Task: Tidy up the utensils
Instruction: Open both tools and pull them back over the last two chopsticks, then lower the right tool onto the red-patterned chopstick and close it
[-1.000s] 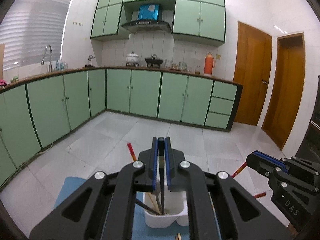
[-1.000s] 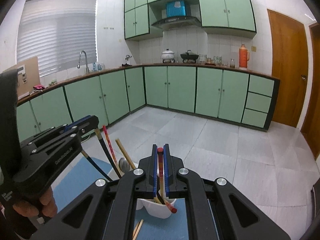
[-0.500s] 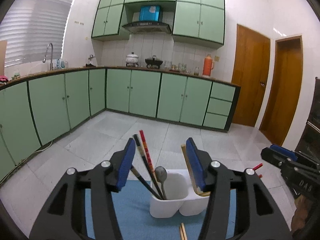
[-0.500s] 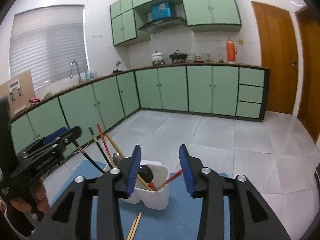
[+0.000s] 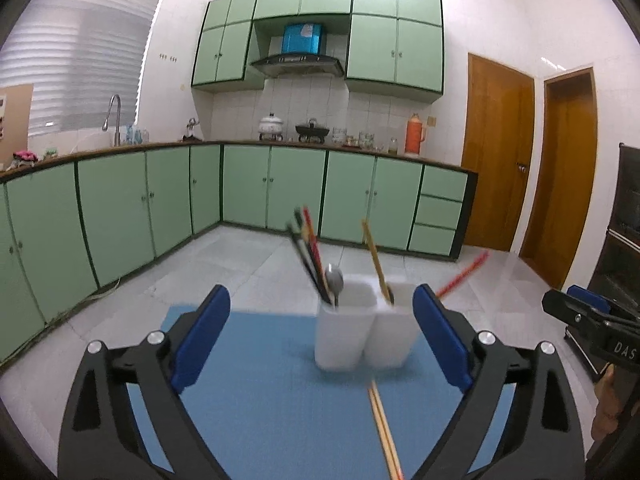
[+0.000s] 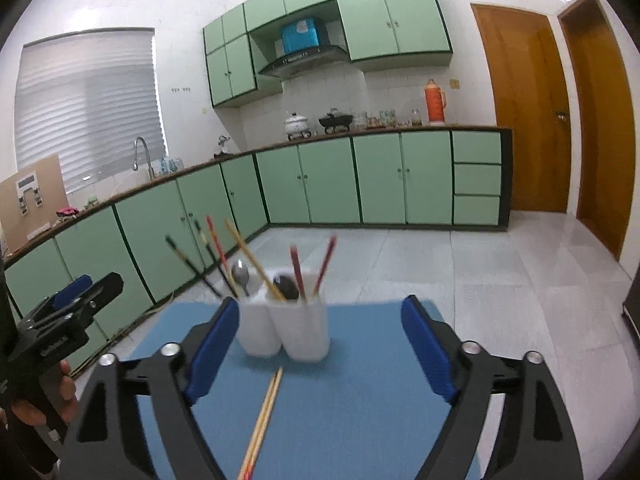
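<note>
Chopsticks, a loose pair, lie lengthwise on the blue mat at lower centre, in front of the white holder; right gripper and left gripper both gape empty, the right seemingly straddling them more squarely.

Both wrist views face white holder near, low above blue mat.
</note>
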Tool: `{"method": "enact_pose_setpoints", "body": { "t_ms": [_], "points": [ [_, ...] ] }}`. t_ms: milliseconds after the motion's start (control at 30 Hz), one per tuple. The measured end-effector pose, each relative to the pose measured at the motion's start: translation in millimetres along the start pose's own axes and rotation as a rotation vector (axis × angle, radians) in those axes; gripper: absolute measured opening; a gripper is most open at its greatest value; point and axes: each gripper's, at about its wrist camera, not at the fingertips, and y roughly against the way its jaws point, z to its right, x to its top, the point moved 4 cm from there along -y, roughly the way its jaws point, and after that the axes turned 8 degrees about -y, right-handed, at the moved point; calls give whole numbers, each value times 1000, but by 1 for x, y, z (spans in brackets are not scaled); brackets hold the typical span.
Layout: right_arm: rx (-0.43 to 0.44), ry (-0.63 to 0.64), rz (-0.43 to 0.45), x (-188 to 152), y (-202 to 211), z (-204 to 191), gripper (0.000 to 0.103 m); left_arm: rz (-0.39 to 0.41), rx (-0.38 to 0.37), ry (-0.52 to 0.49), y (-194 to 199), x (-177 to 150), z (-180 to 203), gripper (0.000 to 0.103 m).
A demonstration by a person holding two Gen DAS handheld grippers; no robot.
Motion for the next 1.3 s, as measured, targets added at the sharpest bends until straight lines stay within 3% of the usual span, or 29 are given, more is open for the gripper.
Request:
{"method": "enact_pose_setpoints", "body": {
  "t_ms": [167, 533, 700, 867, 1167, 1300],
  "points": [
    [-36, -6, -68, -43, 6, 7, 91, -88, 3, -10, 12, -44, 1, 93],
    [-66, -3, -237, -131, 3, 4, 90, -303, 38, -42, 20, -127, -18, 93],
    [-45, 36, -315, -164, 1, -11, 81, -362, 53, -45, 25, -149, -27, 93],
    [-24, 83, -365, -191, 3, -26, 64, -391, 62, -42, 29, -165, -31, 93],
    [-1, 139, -421, -209, -2, -42, 44, -417, 64, -38, 30, -175, -28, 93],
    [-9, 156, -436, -213, -4, -44, 39, -422, 62, -33, 30, -177, -26, 93]
  ]
}}
